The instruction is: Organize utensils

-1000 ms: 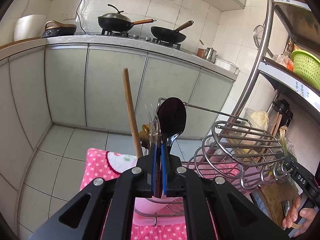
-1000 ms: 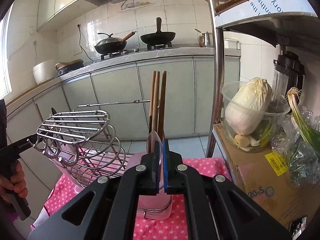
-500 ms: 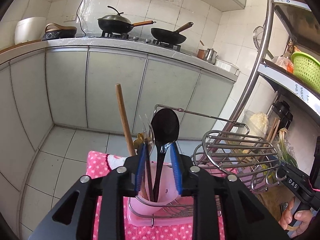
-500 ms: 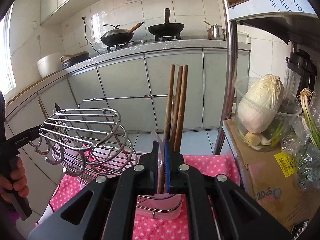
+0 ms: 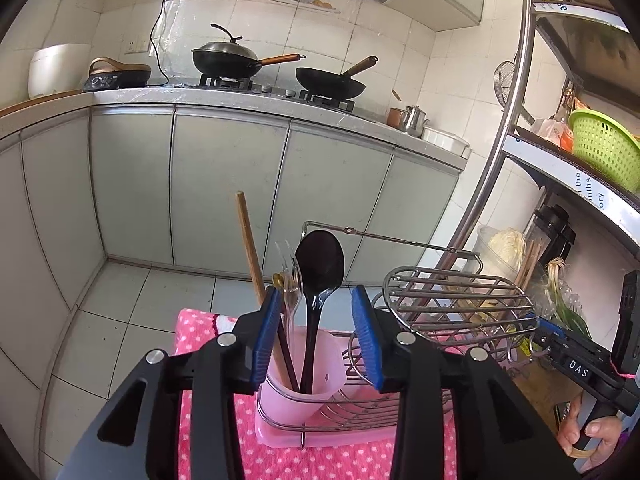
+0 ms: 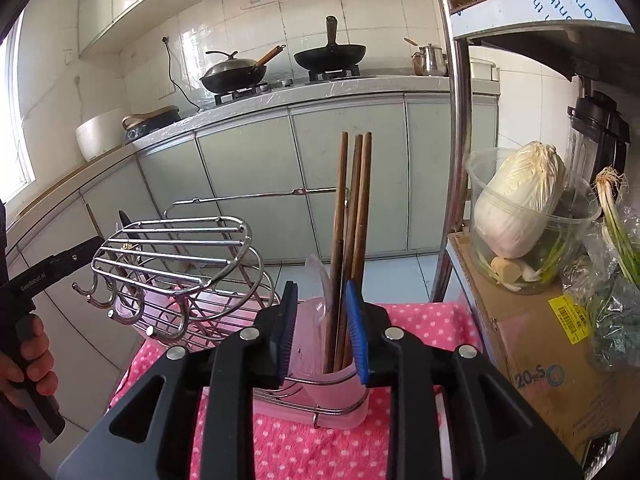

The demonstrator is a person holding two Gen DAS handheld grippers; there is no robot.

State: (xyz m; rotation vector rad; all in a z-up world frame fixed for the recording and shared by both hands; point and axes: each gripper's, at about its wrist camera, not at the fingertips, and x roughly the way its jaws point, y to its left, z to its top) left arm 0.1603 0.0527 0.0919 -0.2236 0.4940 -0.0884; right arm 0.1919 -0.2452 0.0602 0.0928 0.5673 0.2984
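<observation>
At the bottom of the left wrist view, the left gripper [image 5: 317,334] has just been opening; its blue pads stand apart on either side of the black spoon [image 5: 320,268], touching nothing. The spoon stands upright in a pink cup [image 5: 320,364] at the lower centre, alongside a clear plastic fork [image 5: 289,280] and a wooden stick [image 5: 250,248]. In the right wrist view, the right gripper [image 6: 321,330] has also just been opening and is released, the chopsticks [image 6: 352,216] standing between its pads in another pink cup [image 6: 308,344]. A wire rack [image 6: 176,248] sits at centre left on a pink dotted cloth [image 6: 416,320]. Farther back, two woks [image 5: 228,60] rest on the stove in the upper part of the frame.
</observation>
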